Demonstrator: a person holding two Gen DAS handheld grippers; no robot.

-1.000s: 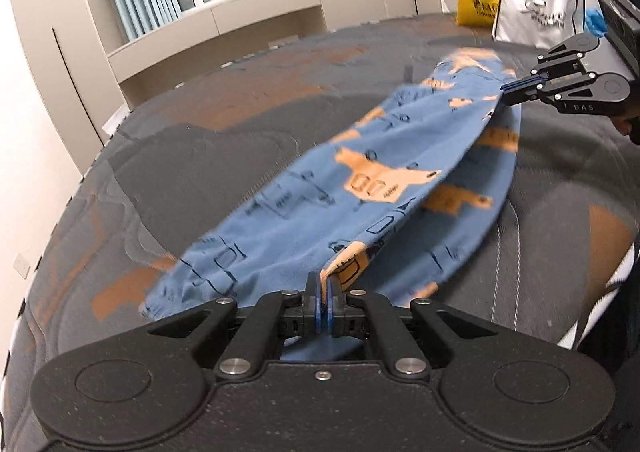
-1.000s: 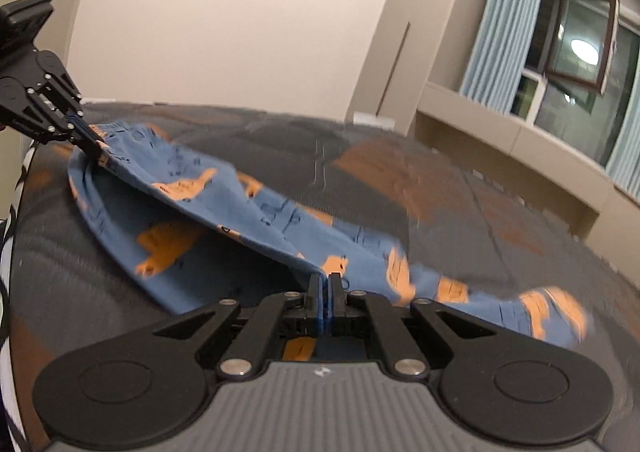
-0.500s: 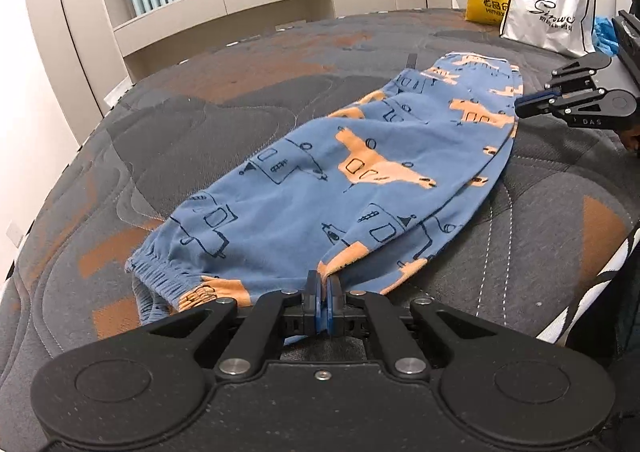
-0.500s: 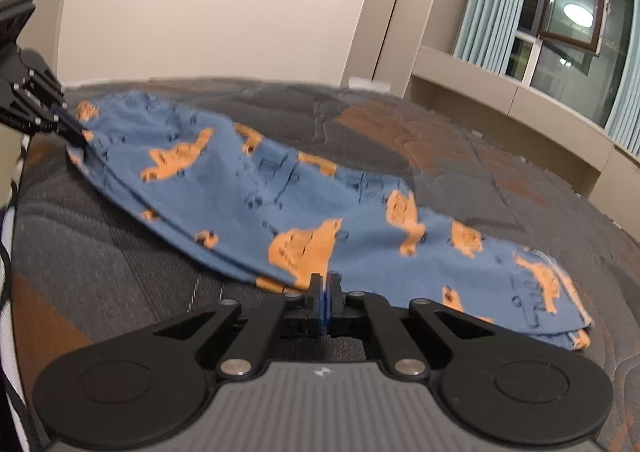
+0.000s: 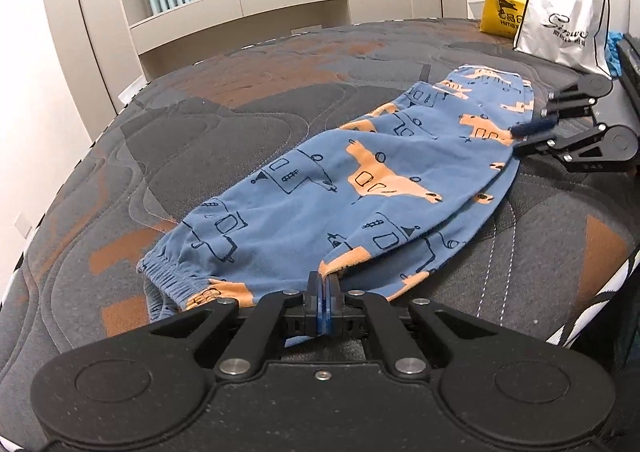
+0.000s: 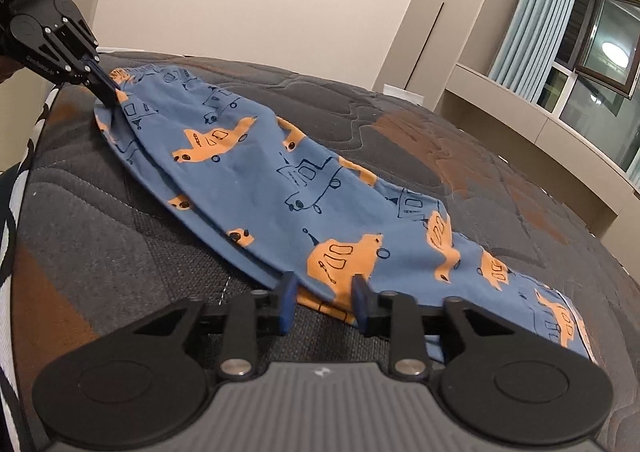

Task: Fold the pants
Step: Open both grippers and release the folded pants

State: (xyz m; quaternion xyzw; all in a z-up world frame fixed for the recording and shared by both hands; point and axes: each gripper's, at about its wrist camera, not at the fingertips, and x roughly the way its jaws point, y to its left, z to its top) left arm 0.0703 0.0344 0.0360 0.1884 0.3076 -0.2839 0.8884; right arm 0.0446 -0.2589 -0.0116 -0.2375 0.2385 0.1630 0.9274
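Note:
Blue pants (image 5: 360, 188) with orange vehicle prints lie flat, folded lengthwise, on the quilted mattress (image 5: 200, 132). My left gripper (image 5: 322, 306) is shut on a pinch of fabric at the near edge, close to the elastic end (image 5: 168, 272). From the right wrist view the left gripper (image 6: 106, 90) shows at the far top left, still gripping the pants (image 6: 280, 180). My right gripper (image 6: 325, 302) stands open at the other end. The fabric edge lies between its blue pads (image 6: 288, 302) without being pressed. In the left wrist view the right gripper (image 5: 520, 138) sits at the far right edge of the pants.
A yellow bag (image 5: 502, 12) and a white shopping bag (image 5: 564, 28) stand against the headboard at the far right. The mattress edge with a striped sheet (image 5: 600, 300) runs close on the right. Cabinets and a window ledge (image 5: 248, 4) lie beyond the bed.
The pants went from hanging stretched between both grippers to lying flat on the mattress. The right gripper sank, opened and let go of the fabric. The left gripper kept its grip.

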